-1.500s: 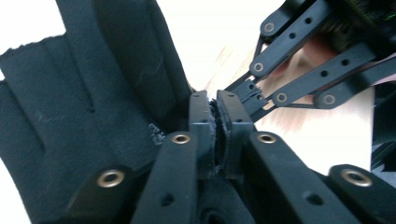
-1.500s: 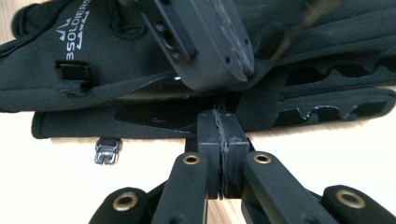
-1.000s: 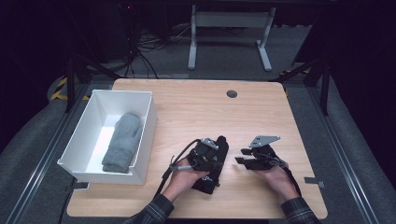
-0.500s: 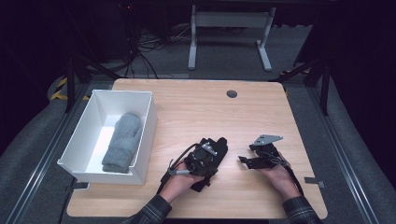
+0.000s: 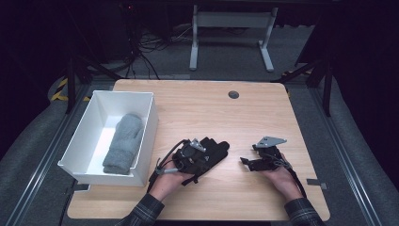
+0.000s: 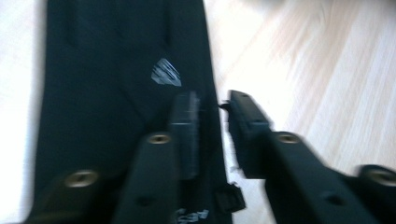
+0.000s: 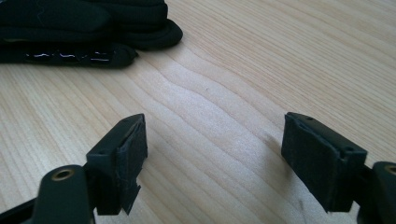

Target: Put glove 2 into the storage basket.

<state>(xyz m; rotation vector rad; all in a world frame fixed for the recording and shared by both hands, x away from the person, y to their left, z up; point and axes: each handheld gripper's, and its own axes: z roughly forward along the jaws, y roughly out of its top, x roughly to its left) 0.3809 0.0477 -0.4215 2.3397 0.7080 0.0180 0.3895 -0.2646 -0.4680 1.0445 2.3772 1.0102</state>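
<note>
Black glove (image 5: pixel 214 149) lies on the wooden counter (image 5: pixel 207 108), just right of the white bin (image 5: pixel 146 136). Over it, the left gripper (image 6: pixel 212 114) has just been parting its fingers; its blurred view seems to show daylight between them. Right gripper (image 7: pixel 212 156) sits released, well apart.

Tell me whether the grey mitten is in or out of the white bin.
In: the grey mitten lies on the white bin floor.

High view: above the near edge, facing forward and down over the light wooden table (image 5: pixel 263 113);
Gripper views: close, low over its surface; both share the black fabric glove (image 5: pixel 214 149) (image 6: pixel 107 70) (image 7: pixel 84 23).
</note>
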